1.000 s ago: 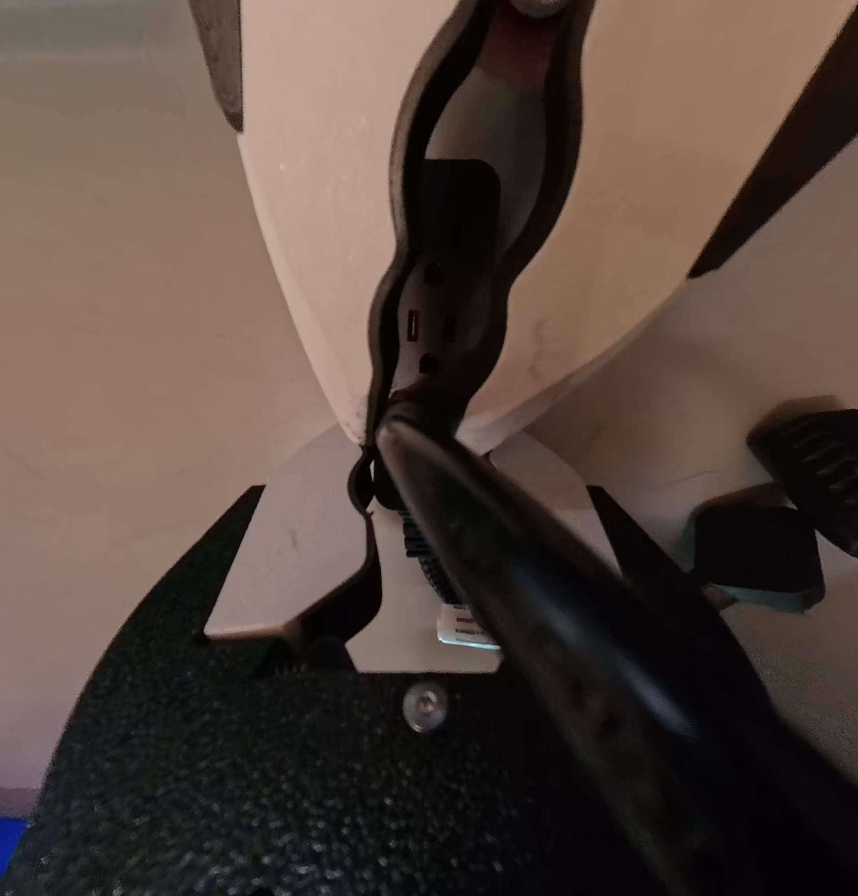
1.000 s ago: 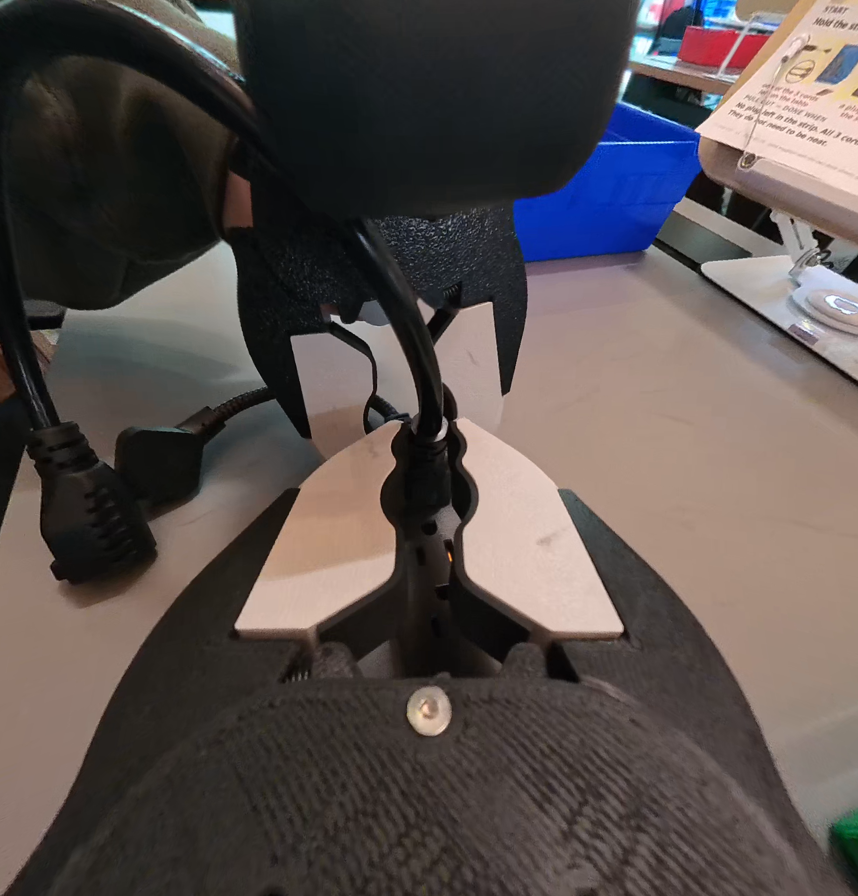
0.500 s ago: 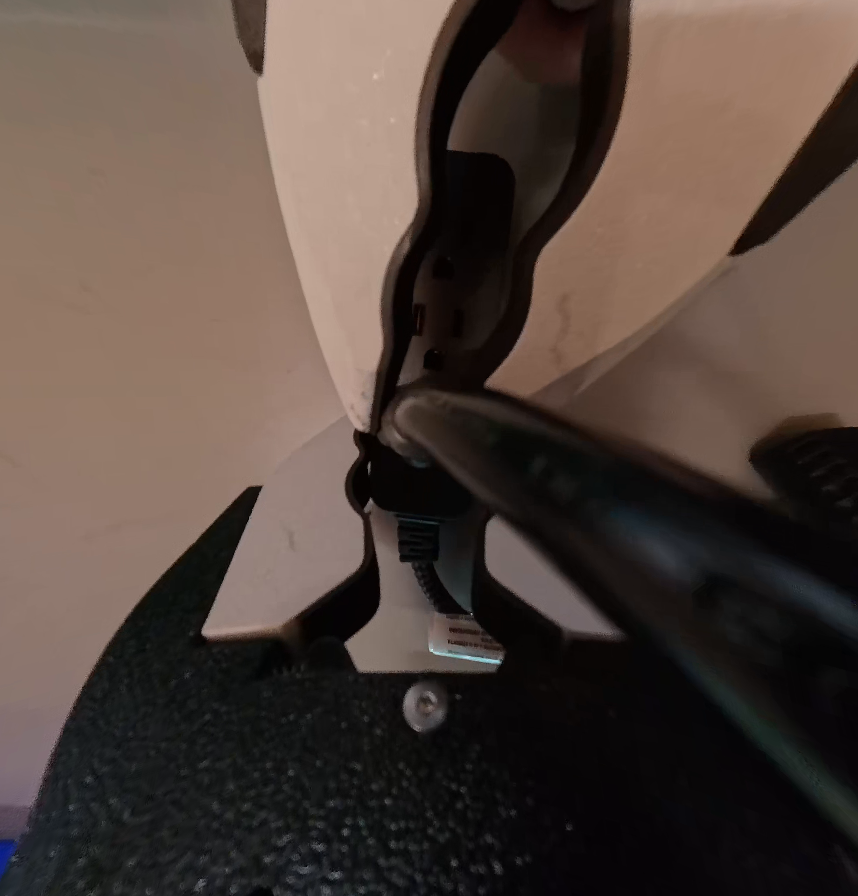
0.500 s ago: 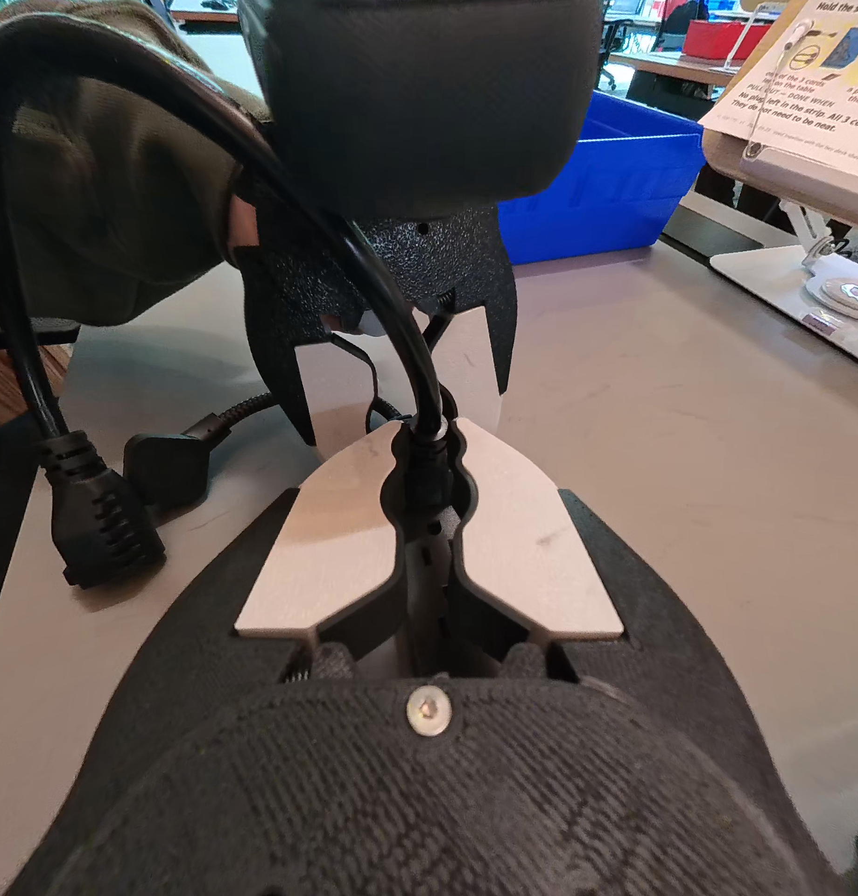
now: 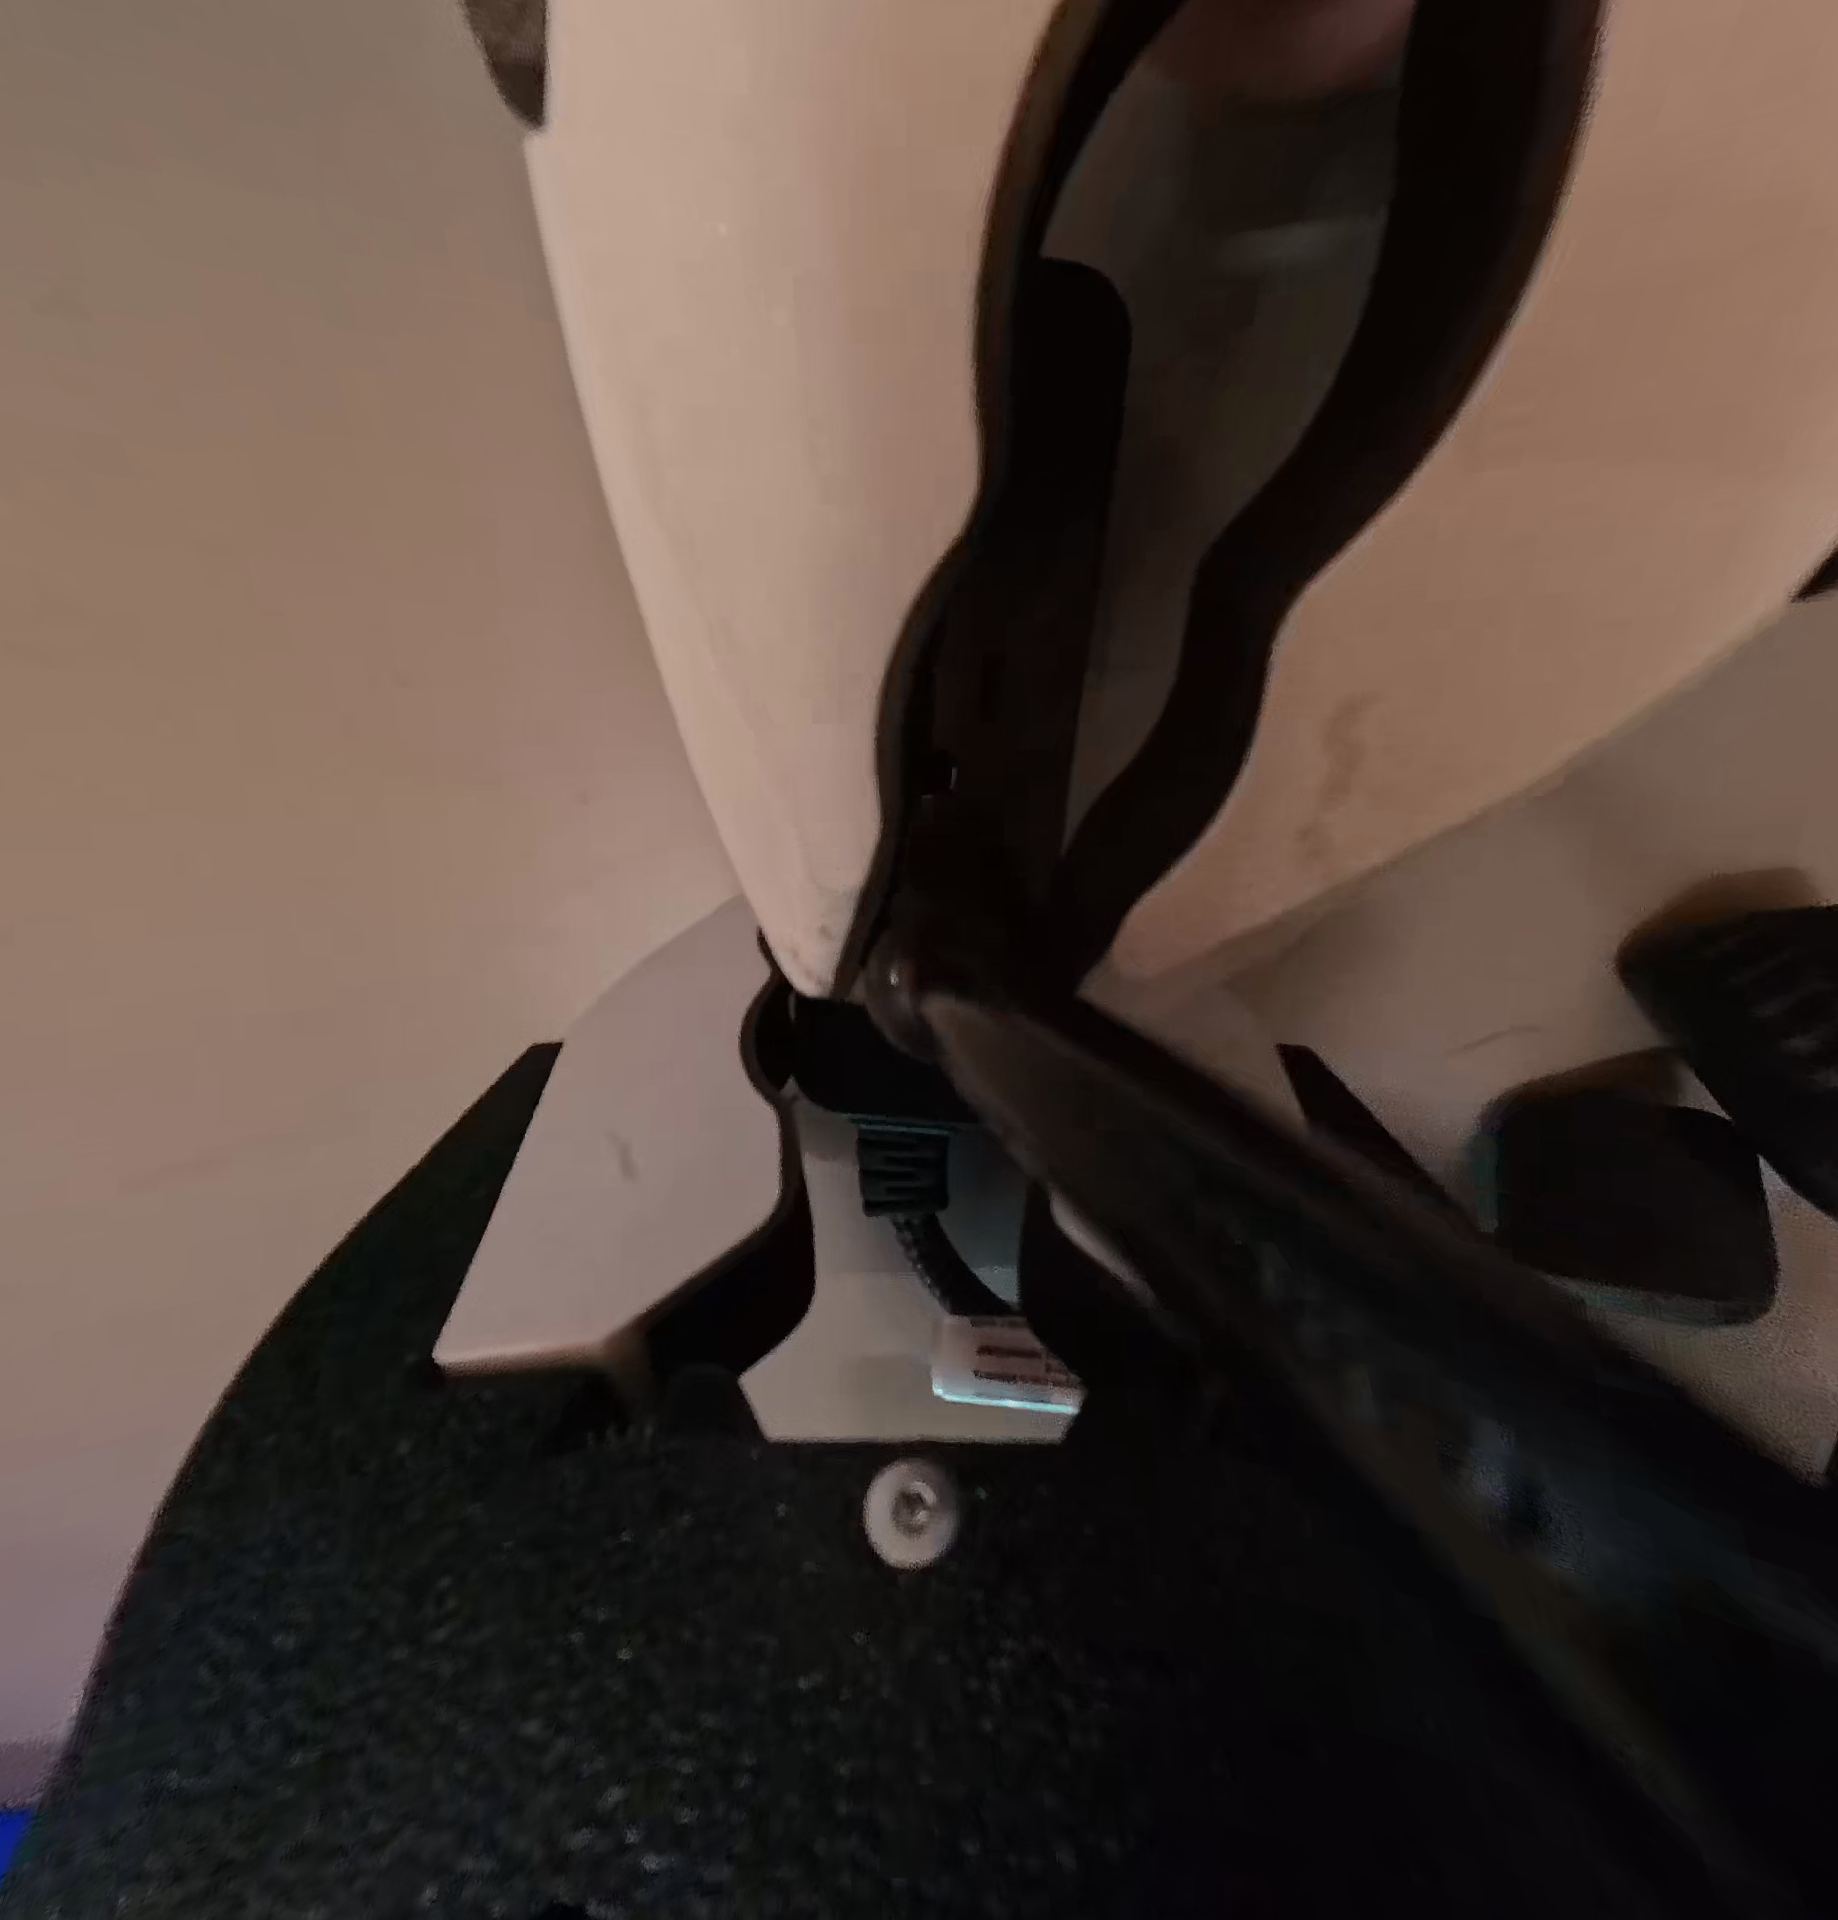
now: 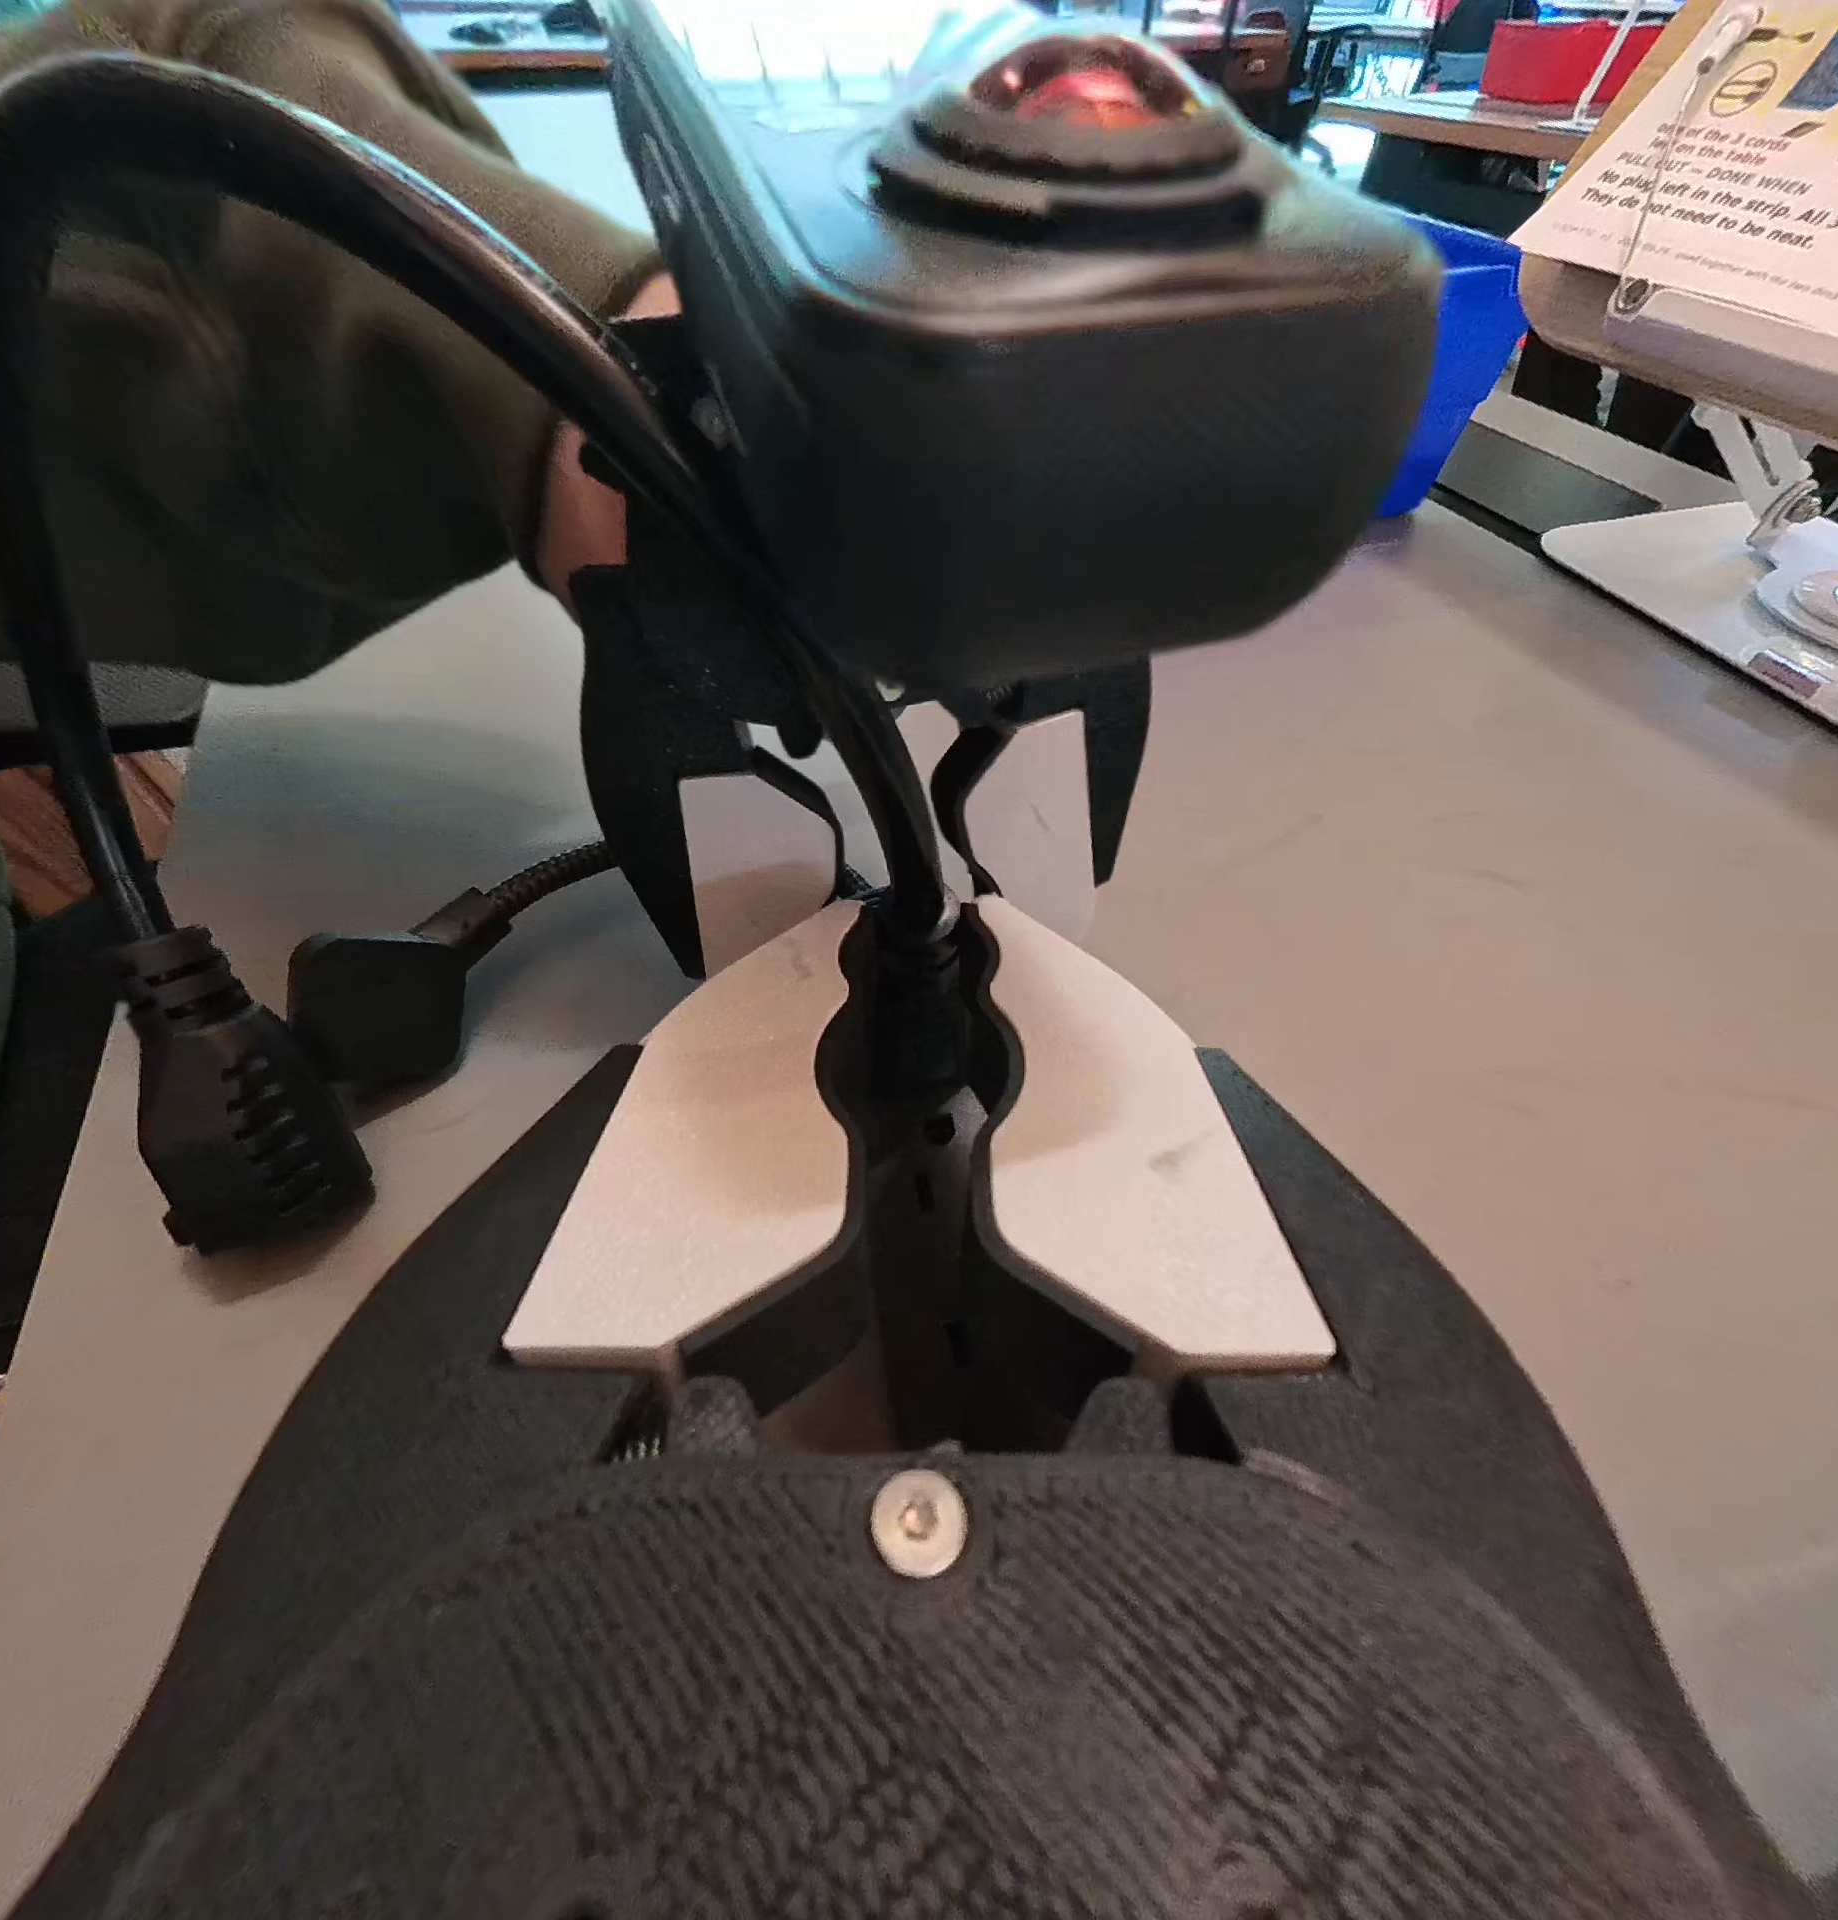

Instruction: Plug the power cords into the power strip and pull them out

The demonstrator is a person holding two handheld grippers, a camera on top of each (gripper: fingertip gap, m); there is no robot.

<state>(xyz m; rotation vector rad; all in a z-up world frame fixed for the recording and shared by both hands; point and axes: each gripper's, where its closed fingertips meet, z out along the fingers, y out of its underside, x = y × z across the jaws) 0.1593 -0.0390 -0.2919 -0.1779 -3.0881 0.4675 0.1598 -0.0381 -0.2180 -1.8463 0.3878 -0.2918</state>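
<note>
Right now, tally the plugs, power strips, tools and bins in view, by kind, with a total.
Plugs: 3, namely the gripped plug in the right tool, plus a ribbed plug and a flat plug loose on the table
Power strip: 1
Tools: 2, the right tool and the left tool
Blue bin: 1
Total: 7

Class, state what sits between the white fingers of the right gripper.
Right gripper: its white fingers clamp a black plug, black power strip beneath. Prongs hidden.
</note>
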